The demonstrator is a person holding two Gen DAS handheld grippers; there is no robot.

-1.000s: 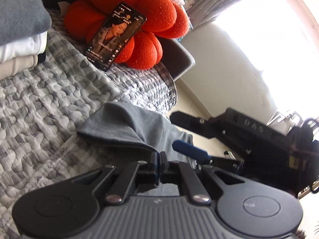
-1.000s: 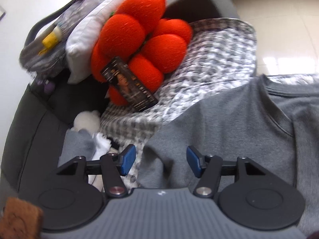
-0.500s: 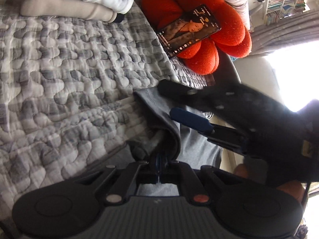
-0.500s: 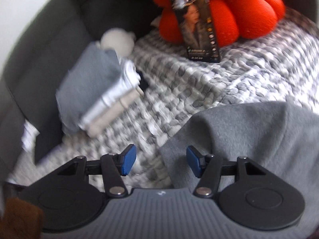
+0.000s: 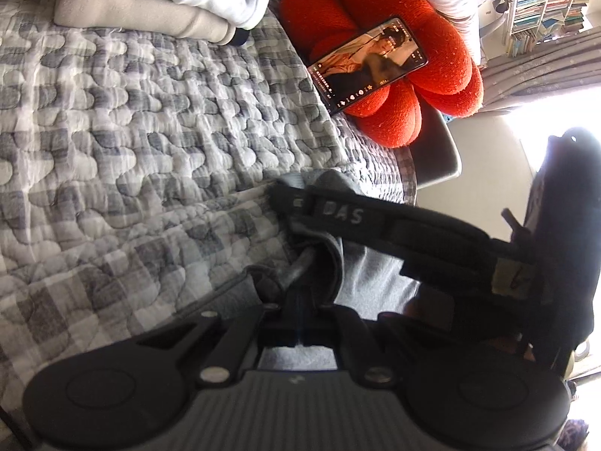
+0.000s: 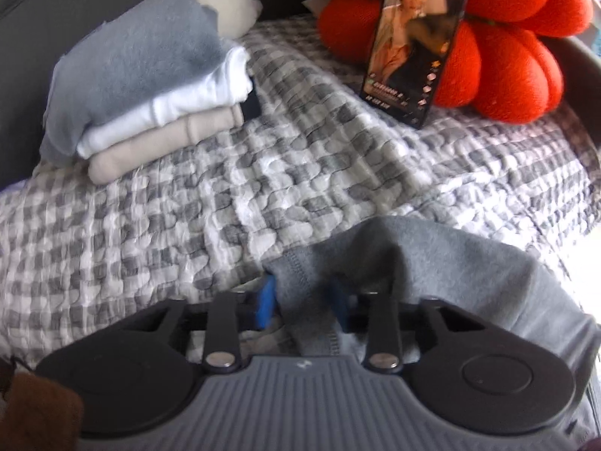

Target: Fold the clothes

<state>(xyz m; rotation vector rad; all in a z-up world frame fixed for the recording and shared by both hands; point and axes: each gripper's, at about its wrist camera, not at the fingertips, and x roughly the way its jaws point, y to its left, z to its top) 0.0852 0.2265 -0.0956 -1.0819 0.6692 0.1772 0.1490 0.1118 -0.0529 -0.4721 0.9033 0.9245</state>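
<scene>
A grey shirt point(image 6: 443, 263) lies bunched at the near edge of the checked quilt point(image 6: 225, 195). My left gripper point(image 5: 298, 308) is shut on a fold of the grey shirt point(image 5: 330, 259). My right gripper point(image 6: 302, 302) has its blue pads either side of a hemmed edge of the shirt, jaws narrowed around it with a gap still showing. In the left wrist view the right gripper point(image 5: 375, 221) reaches in across the shirt from the right.
A stack of folded clothes point(image 6: 150, 86), grey on white on beige, sits at the quilt's far left. A phone point(image 6: 413, 45) leans on an orange pumpkin cushion point(image 6: 507, 52) at the back right. The stack point(image 5: 157, 3) and phone point(image 5: 368, 64) also show in the left wrist view.
My right gripper swung from the shirt's body to its hemmed edge beside my left gripper, and its jaws have narrowed around the cloth. My left gripper stayed shut on the shirt and turned toward the quilt.
</scene>
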